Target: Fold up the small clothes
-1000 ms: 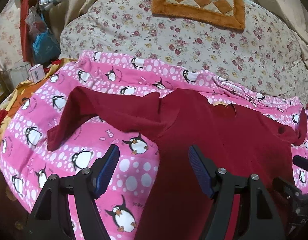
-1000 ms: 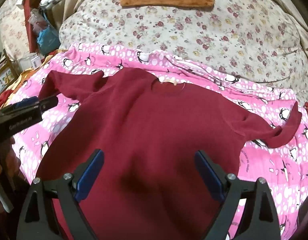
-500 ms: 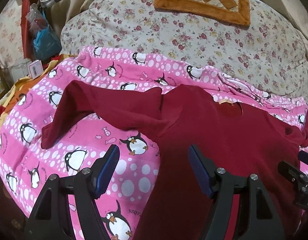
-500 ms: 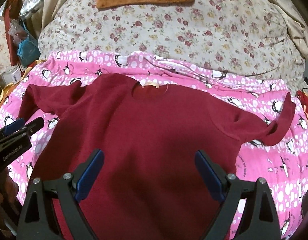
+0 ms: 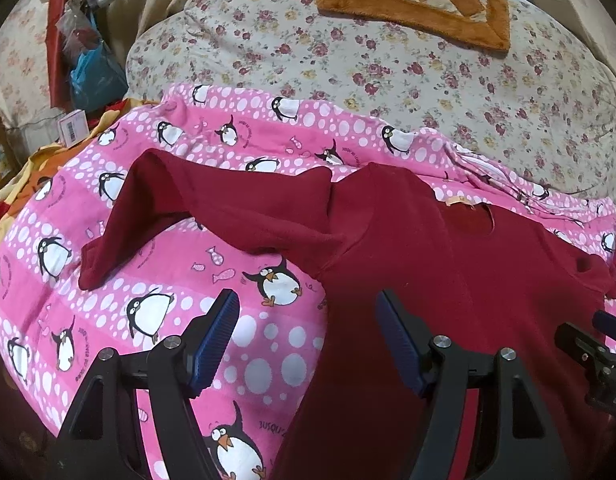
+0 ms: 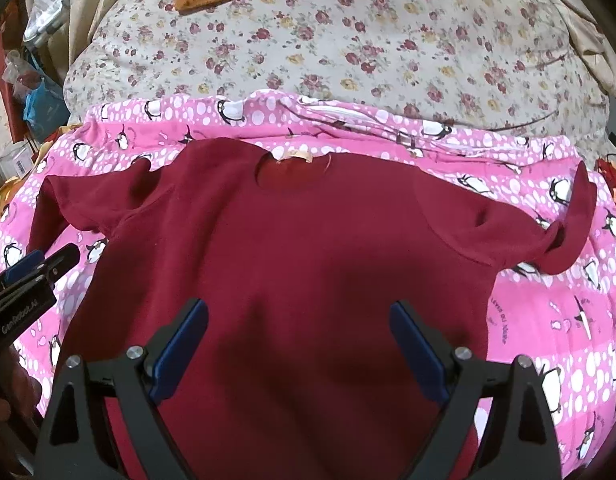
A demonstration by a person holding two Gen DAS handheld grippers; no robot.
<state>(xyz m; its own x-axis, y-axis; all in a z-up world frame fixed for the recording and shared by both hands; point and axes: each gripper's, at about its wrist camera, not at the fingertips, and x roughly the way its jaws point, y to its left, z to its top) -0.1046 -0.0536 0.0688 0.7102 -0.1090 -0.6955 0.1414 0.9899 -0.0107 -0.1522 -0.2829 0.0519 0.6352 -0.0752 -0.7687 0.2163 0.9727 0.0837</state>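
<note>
the left wrist view looks forward and down along its two fingers [image 5: 227, 332] from close above the near left part of the bed [image 5: 448, 80], over the edge of a red top [image 5: 448, 280] on a pink penguin cloth [image 5: 179, 280]. the right wrist view sits further right, facing the same way, close above the middle of the top [image 6: 308, 260]. both take in the top, the cloth [image 6: 548, 312], the flowered bed [image 6: 388, 60] and an orange mat [image 5: 420, 4] at the far end. each shows the other gripper at its edge: the right gripper [image 5: 596, 352] at the left view's right, the left gripper [image 6: 31, 276] at the right view's left.
</note>
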